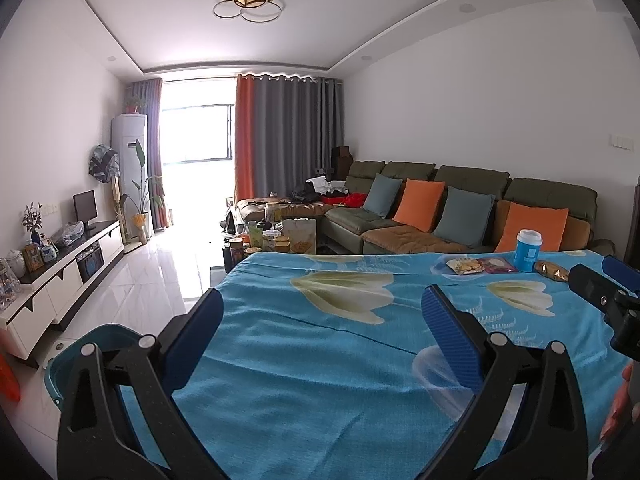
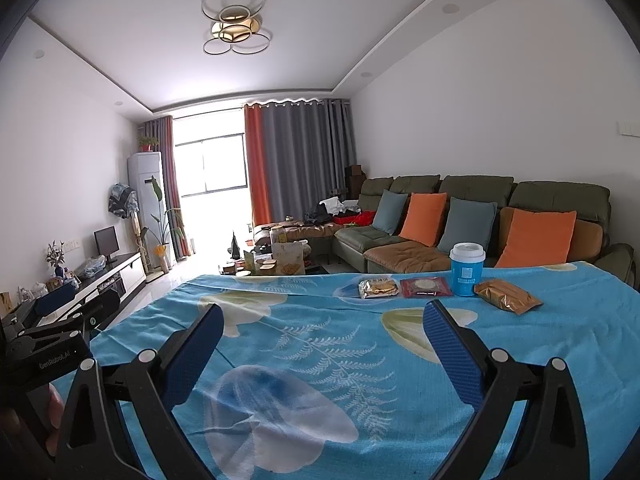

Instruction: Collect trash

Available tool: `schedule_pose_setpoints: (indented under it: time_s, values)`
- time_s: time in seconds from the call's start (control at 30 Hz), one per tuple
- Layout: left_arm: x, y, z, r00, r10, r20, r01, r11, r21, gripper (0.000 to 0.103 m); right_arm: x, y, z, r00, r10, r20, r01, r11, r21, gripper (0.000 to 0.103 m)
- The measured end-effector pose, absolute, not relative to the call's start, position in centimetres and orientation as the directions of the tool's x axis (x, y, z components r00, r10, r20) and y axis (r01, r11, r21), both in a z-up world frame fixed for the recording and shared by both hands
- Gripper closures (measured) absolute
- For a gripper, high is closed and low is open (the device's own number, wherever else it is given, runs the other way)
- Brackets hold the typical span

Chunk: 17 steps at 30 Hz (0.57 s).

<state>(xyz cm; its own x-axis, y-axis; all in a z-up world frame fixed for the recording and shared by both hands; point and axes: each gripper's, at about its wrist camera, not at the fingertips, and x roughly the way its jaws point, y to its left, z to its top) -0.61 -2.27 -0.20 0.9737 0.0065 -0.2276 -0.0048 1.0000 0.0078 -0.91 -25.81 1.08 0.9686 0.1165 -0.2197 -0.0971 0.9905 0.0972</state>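
3 wrappers (image 2: 424, 287) flank a blue cup (image 2: 467, 269) beyond both gaping tools.

The only legible lettering is "GenRobot.AI", printed in pale letters on the black body of the left gripper (image 2: 64, 320), which shows at the left edge of the right wrist view, to the left of that claw's own fingers. The blue cup (image 2: 467, 269), far ahead and right of the claw, carries a pale square label with small print too blurred to read. The snack packets beside it show no readable print.
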Motion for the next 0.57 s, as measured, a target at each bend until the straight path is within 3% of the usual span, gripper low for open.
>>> schedule_pose_setpoints:
  time_s: [0.27, 0.47, 0.57]
  values:
    - [-0.1, -2.4, -0.4, 0.963, -0.009, -0.27, 0.015, 1.0, 0.02, 0.006, -0.8, -26.3, 0.9, 0.968, 0.115, -0.224, -0.093, 0.99, 0.106, 0.007]
    - [4.0, -1.8, -1.3, 0.868, -0.048, -0.495, 0.045, 0.999, -0.017, 0.005, 0.0, -27.4, 0.9, 0.96, 0.102, -0.262, -0.077, 0.992, 0.105, 0.007]
    - [7.0, -1.4, -2.6, 0.786, -0.059, -0.615, 0.044, 0.998, -0.04, 0.005, 1.0, -28.8, 0.6, 0.94, 0.083, -0.331, -0.047, 0.992, 0.116, 0.007]
